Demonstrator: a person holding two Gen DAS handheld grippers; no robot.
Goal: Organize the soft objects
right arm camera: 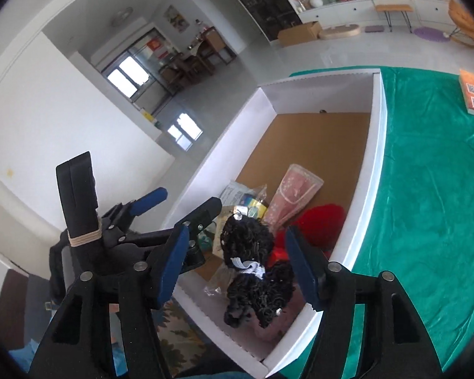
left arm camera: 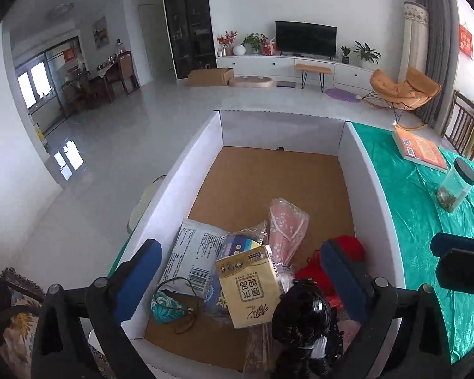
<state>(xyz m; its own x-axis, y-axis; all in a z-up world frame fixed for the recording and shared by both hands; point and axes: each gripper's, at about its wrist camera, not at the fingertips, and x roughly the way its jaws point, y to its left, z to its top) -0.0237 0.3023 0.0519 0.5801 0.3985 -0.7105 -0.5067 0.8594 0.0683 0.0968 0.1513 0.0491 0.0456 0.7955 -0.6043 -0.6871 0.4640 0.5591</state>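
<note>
A: Soft objects, all heaped at the near end of white box (left arm camera: 192, 170), on its brown cardboard floor. Far end of box bare.

B: Listing them?

A: Black curly wig (left arm camera: 303, 312) with a white band, nearest, right of middle. Yellow tissue pack (left arm camera: 249, 287) just left of it, touching. Red yarn (left arm camera: 347, 246) behind the wig, near the right wall. Pink cloth in clear wrap (left arm camera: 287, 224) leaning up behind the tissue pack. White printed pouch (left arm camera: 192, 249) far left in the heap, teal patterned mask (left arm camera: 167, 306) with cords near left corner. Small blue-yellow packet (left arm camera: 240, 243) between pouch and pink cloth.

B: Left gripper?

A: Left gripper (left arm camera: 240, 281) over the near end of the box, blue fingers (left arm camera: 139, 281) wide apart, nothing pinched. Tissue pack and wig seen between them, but below, not pressed.

B: Right gripper?

A: Right gripper (right arm camera: 240, 265) also over the near end, pads (right arm camera: 173, 262) apart, wig (right arm camera: 252, 265) lying in the gap, not squeezed by either pad. Red yarn (right arm camera: 319, 224) just past the right pad. Left gripper (right arm camera: 180, 214) seen at left in that view, jaws spread.

B: Surroundings?

A: Box (right arm camera: 376, 164) on green tablecloth (left arm camera: 420, 208), at its left edge. Orange book (left arm camera: 420, 151) and clear jar with black lid (left arm camera: 455, 186) on the cloth at far right, well apart from the box. Living room beyond: TV (left arm camera: 305, 38), orange chair (left arm camera: 404, 88).
</note>
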